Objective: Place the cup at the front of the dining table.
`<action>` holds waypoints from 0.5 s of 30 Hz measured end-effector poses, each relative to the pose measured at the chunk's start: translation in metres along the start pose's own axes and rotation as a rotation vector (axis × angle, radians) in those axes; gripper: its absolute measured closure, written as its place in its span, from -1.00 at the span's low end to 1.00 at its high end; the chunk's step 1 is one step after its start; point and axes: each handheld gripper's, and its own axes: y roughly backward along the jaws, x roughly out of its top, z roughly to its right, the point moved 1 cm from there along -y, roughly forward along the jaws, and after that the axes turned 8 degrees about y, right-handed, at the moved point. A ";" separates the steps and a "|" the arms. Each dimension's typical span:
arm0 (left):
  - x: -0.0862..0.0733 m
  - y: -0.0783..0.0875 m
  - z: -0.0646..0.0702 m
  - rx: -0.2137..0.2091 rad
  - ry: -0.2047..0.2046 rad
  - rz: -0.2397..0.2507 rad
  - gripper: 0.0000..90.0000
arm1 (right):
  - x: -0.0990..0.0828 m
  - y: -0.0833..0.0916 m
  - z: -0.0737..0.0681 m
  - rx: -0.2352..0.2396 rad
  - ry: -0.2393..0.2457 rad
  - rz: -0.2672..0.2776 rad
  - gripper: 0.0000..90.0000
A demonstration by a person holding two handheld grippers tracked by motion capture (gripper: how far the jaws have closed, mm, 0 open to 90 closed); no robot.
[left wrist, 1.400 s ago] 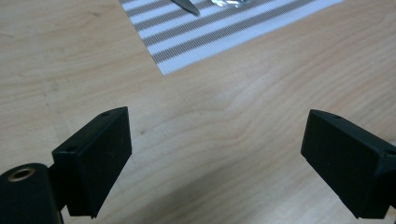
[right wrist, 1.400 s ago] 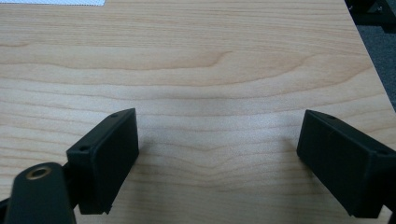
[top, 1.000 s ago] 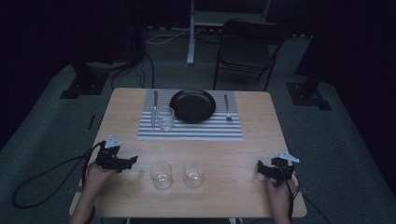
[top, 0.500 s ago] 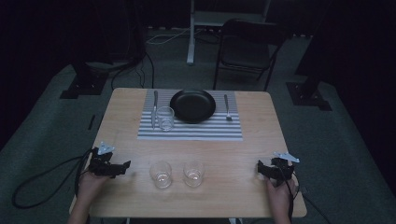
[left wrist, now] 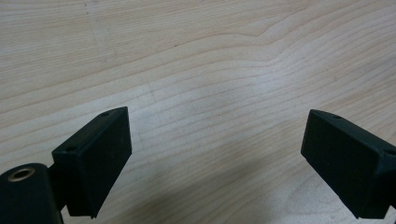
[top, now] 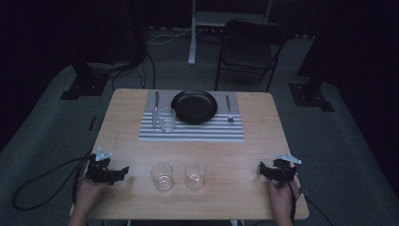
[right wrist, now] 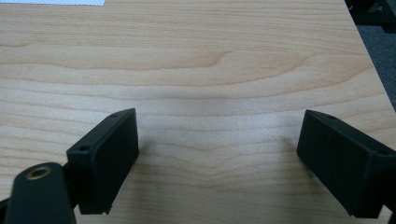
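My left gripper (top: 123,171) rests low over the wooden table (top: 235,155) near its front left corner, pointing right toward two empty glasses. In the left gripper view its jaws stand open (left wrist: 218,123) over bare wood. One glass (top: 162,175) stands closest to it, the other glass (top: 195,174) just to the right. My right gripper (top: 261,170) lies near the front right corner, pointing left, and its jaws are open (right wrist: 219,123) with nothing between them. A third glass (top: 166,119) stands on the striped placemat (top: 207,132).
On the placemat are a black plate (top: 194,106), a knife (top: 156,106) to its left and a fork (top: 228,108) to its right. A folding chair (top: 249,52) stands beyond the table. Cables (top: 37,183) trail over the floor at the left. The table's right edge (right wrist: 369,60) is close to the right gripper.
My left gripper has drawn back to the left and toward the table's near edge, away from the two glasses. The right gripper has stayed where it was.
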 end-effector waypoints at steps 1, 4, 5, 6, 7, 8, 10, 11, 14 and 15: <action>-0.001 0.002 0.000 -0.001 0.004 0.006 -0.80 | 0.000 0.000 0.000 0.000 -0.001 0.000 -0.73; -0.003 0.004 -0.001 -0.005 0.010 0.012 -0.80 | 0.000 0.000 0.000 0.000 0.001 0.000 -0.73; -0.006 0.006 -0.002 -0.005 0.015 0.013 -0.80 | 0.000 0.000 0.000 0.000 -0.001 0.000 -0.73; -0.007 0.007 -0.003 -0.006 0.015 0.008 -0.80 | 0.000 0.000 0.000 0.000 0.000 0.000 -0.73; -0.007 0.008 -0.004 -0.003 0.017 0.006 -0.80 | 0.000 0.000 0.000 0.000 0.000 0.000 -0.73; -0.008 0.008 -0.004 -0.002 0.020 0.010 -0.80 | 0.000 0.000 0.000 0.000 0.001 0.000 -0.73; -0.010 0.010 -0.005 -0.001 0.023 0.007 -0.80 | 0.000 0.000 0.000 0.000 0.000 0.000 -0.73; -0.012 0.011 -0.005 0.005 0.020 0.007 -0.80 | 0.000 0.000 0.000 0.000 0.000 0.000 -0.73; -0.017 0.014 -0.005 0.008 0.016 0.001 -0.80 | 0.000 0.000 0.000 0.000 -0.001 0.000 -0.73; -0.018 0.015 -0.006 0.017 0.012 0.000 -0.80 | 0.000 0.000 0.000 0.000 0.000 0.000 -0.73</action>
